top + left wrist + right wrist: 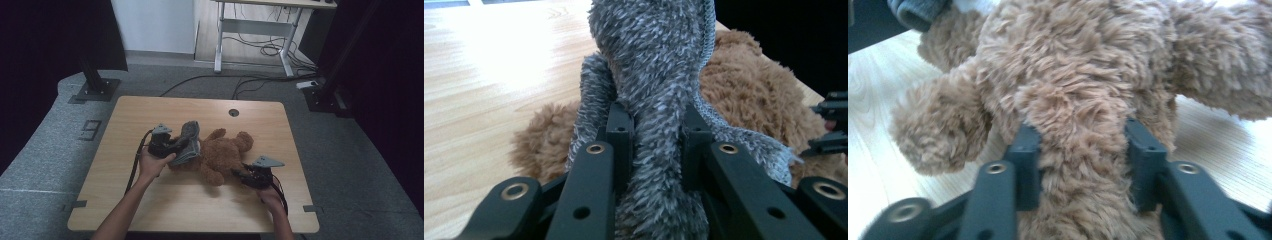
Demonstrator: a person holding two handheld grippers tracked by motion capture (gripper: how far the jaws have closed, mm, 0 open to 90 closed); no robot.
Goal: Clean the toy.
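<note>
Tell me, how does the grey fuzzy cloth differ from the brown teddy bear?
The grey cloth is grey with a knitted edge; the teddy bear is brown and fluffy all over. The cloth is a limp piece, smaller than the bear, which is a stuffed body with limbs. The left gripper grips the cloth, which rises above the table; the right gripper grips the bear, which lies on the table. Both are soft and fuzzy.

wooden table (150,205) | white desk frame (260,30) behind | floor cables (250,82) | grey carpet (45,160)
</note>
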